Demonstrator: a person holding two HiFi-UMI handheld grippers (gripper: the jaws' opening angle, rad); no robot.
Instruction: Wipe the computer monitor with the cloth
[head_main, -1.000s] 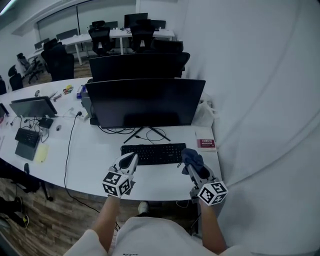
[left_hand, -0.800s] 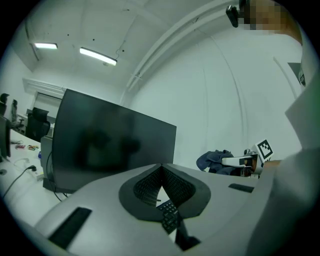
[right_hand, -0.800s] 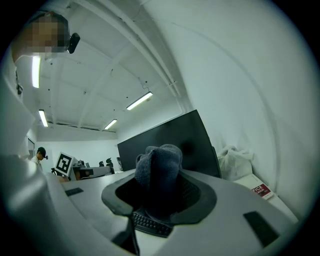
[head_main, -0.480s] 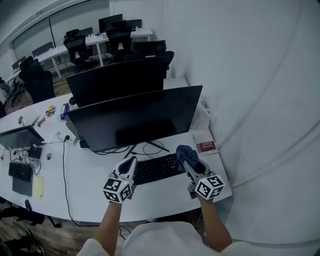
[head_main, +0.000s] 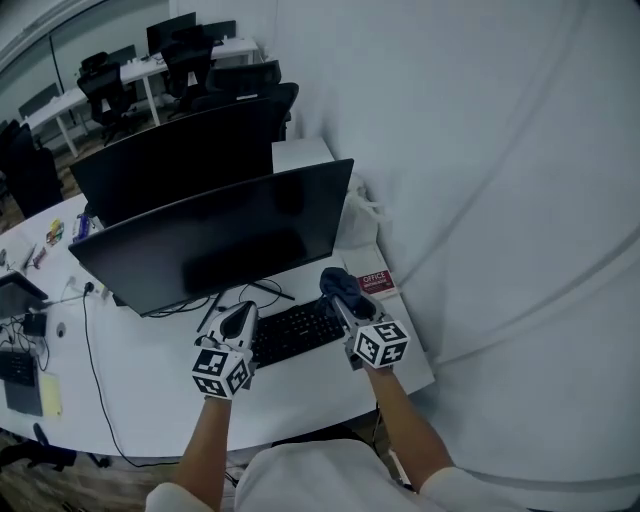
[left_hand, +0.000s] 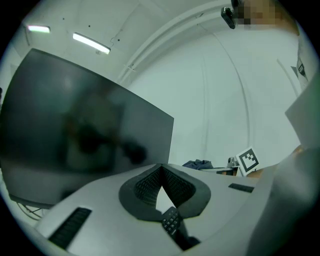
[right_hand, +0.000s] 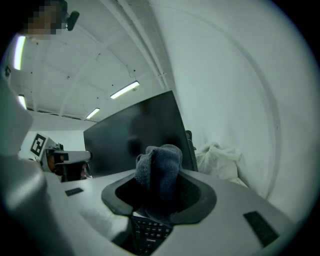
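Since a second ago both grippers have been brought up and forward, and the view has been swung right, so the monitor (head_main: 215, 245) is now seen further left and more slanted. Nearest, the left gripper (head_main: 243, 313) is held over the near-left end of the keyboard (head_main: 295, 332). Its jaws are pinched together at the tips with nothing caught between them; only a bit of desk (head_main: 130, 385) and some keys are seen through the gap. To the right, the right gripper (head_main: 342, 296) is clamped on the blue cloth (head_main: 337, 281), which is bunched up and pokes out past the tips. The cloth is now carried over the far-right end of the keyboard, near the monitor's lower right corner, and no contact with the screen can be made out. So the approach looks nearly done and no wiping has been started; a bit more lift and reach is probably needed. Further right, a red booklet (head_main: 374, 282) and a white bag (head_main: 362, 222) are left by the wall.
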